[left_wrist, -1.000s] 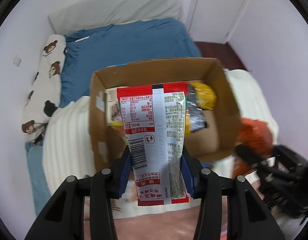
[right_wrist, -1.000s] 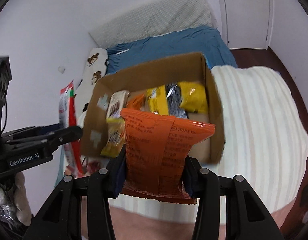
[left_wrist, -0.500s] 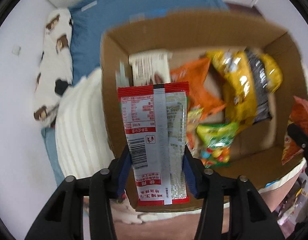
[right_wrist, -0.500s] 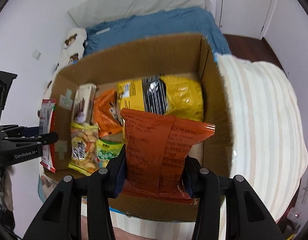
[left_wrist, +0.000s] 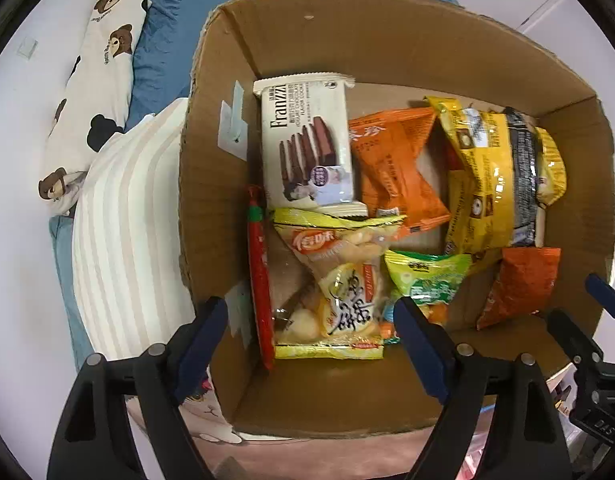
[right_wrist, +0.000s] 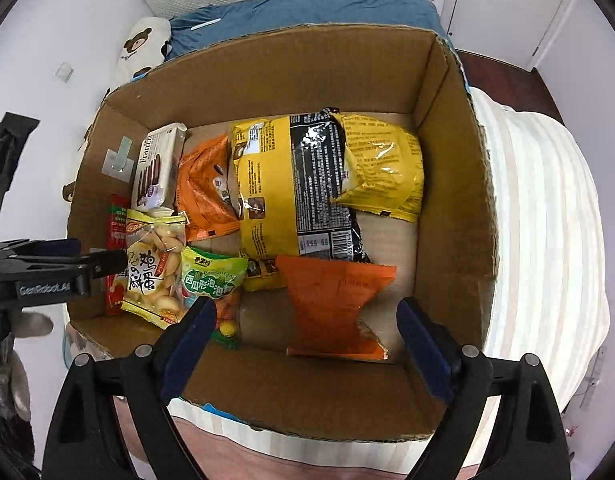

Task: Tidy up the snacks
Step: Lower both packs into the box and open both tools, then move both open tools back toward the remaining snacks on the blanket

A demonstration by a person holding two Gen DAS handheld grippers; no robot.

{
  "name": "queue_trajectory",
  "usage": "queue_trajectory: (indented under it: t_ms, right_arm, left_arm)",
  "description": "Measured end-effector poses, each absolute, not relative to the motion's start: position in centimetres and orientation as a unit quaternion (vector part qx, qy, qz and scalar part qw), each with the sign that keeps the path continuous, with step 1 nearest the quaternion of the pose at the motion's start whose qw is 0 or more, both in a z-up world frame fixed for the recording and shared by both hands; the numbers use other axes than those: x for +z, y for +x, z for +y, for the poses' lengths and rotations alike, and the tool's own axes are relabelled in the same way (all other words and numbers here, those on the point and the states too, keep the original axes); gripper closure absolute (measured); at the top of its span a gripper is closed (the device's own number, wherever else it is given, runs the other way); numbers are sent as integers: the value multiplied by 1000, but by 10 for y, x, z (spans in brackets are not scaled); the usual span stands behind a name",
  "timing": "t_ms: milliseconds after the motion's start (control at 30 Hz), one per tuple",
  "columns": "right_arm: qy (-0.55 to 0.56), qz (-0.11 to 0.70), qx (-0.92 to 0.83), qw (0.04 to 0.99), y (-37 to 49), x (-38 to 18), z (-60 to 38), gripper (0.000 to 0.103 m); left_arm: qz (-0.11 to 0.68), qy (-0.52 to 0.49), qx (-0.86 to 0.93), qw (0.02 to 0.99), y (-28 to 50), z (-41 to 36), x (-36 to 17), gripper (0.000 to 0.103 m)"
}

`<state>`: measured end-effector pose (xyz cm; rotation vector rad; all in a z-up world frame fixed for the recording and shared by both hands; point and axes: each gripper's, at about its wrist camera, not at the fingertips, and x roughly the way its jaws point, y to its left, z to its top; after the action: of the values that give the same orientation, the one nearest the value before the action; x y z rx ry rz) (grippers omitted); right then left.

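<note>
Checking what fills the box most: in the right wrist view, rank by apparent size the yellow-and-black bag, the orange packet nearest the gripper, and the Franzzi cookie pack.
1. Yellow-and-black bag, clearly largest.
2. Orange packet, though nearness to the camera may inflate it.
3. Franzzi cookie pack, smallest.

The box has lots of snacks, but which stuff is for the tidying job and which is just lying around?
For the job: cardboard box, orange packet, red packet, Franzzi cookies, yellow bag, both open grippers: left, right.

Just lying around: bear pillow, blue bedding, striped blanket.
</note>
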<state>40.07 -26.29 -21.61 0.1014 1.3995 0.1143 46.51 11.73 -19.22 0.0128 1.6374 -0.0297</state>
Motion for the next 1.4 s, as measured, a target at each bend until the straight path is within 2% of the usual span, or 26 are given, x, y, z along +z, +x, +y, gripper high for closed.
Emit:
queue_trajectory:
  t_ms: [400,633,1400]
  right_arm:
    - [32,641,55,765,387,-206,-255,9]
    - [18,612,41,789,366,-187,-256,9]
    - [16,447,4,895,234,-96,-253,9]
  left_arm:
    - [698,4,-41,715,437,88,-162,18]
    - [643,5,-41,765,407,86,-129,18]
    - [457,21,-7,889,272,90,-48,18]
